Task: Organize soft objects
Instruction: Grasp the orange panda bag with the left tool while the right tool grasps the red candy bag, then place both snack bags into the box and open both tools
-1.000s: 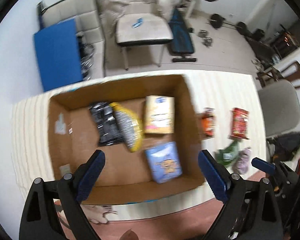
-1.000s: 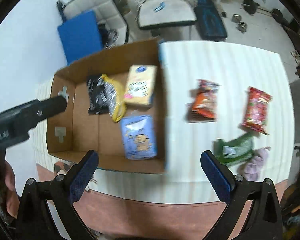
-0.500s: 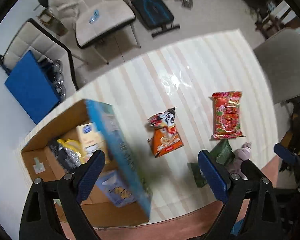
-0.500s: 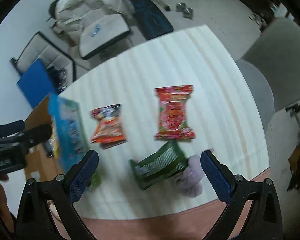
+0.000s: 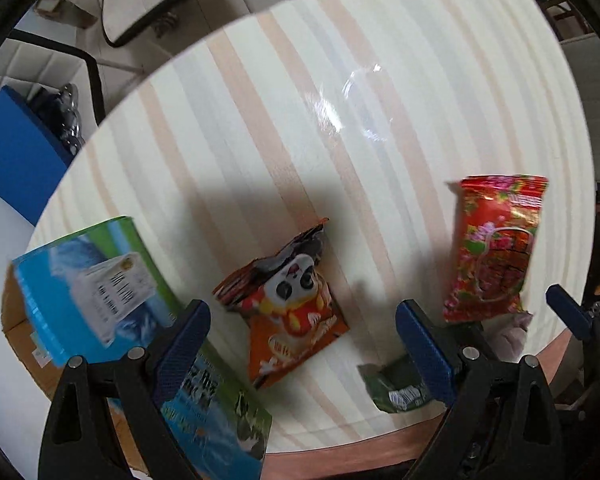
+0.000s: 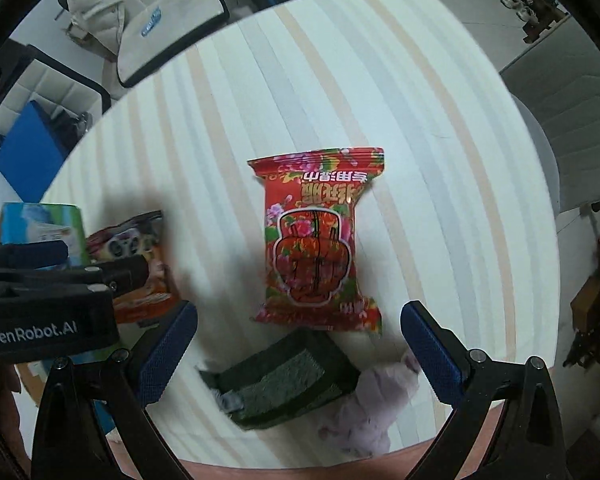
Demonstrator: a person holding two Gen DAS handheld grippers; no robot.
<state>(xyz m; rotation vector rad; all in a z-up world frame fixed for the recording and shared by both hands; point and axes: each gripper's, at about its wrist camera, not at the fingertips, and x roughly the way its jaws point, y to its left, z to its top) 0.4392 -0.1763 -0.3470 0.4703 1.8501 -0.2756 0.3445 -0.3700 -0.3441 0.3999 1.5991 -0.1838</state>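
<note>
An orange panda snack bag (image 5: 290,312) lies on the striped table, straight ahead of my open, empty left gripper (image 5: 302,348). A red flowered packet (image 6: 320,240) lies ahead of my open, empty right gripper (image 6: 298,354); it also shows in the left wrist view (image 5: 494,248). A dark green packet (image 6: 288,376) and a pale purple soft toy (image 6: 370,412) lie between the right fingers, near the table's front edge. The cardboard box's printed outer wall (image 5: 100,300) stands at the left. The orange bag also shows in the right wrist view (image 6: 140,272), partly behind the left gripper's body.
The table (image 5: 340,100) ends in a front edge close under both grippers. A padded chair with a jacket (image 6: 160,20), a blue panel (image 5: 16,152) and a grey chair (image 6: 560,92) stand around it on the floor.
Both grippers swung right, away from the open box, and came lower over the loose packets. The left now faces the orange bag, the right the red packet. Both stayed open.
</note>
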